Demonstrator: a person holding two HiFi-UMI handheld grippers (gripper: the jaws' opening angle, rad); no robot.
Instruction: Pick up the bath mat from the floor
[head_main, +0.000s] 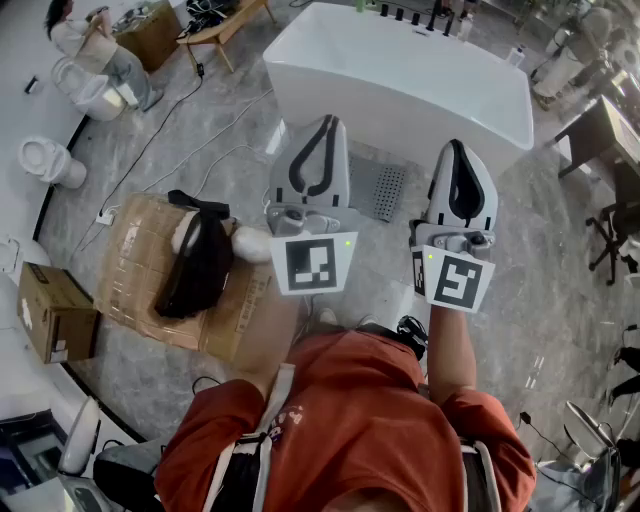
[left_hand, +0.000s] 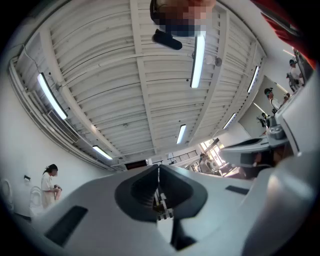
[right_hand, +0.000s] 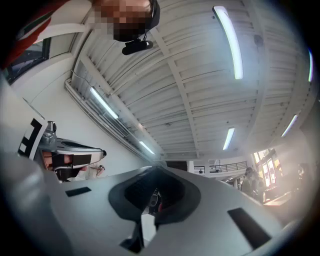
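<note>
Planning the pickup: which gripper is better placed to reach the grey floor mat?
Left, marginally: in the head view the left gripper sits beside the bath mat; the right gripper is farther off. Both are shut.

Two hand-held grippers: left hand-held gripper (head_main: 325, 125), right hand-held gripper (head_main: 456, 148). One bathtub (head_main: 400, 80). One grey bath mat (head_main: 380, 190). Two toilets (head_main: 48, 160), (head_main: 90, 92). One closed cardboard box (head_main: 55, 315).
</note>
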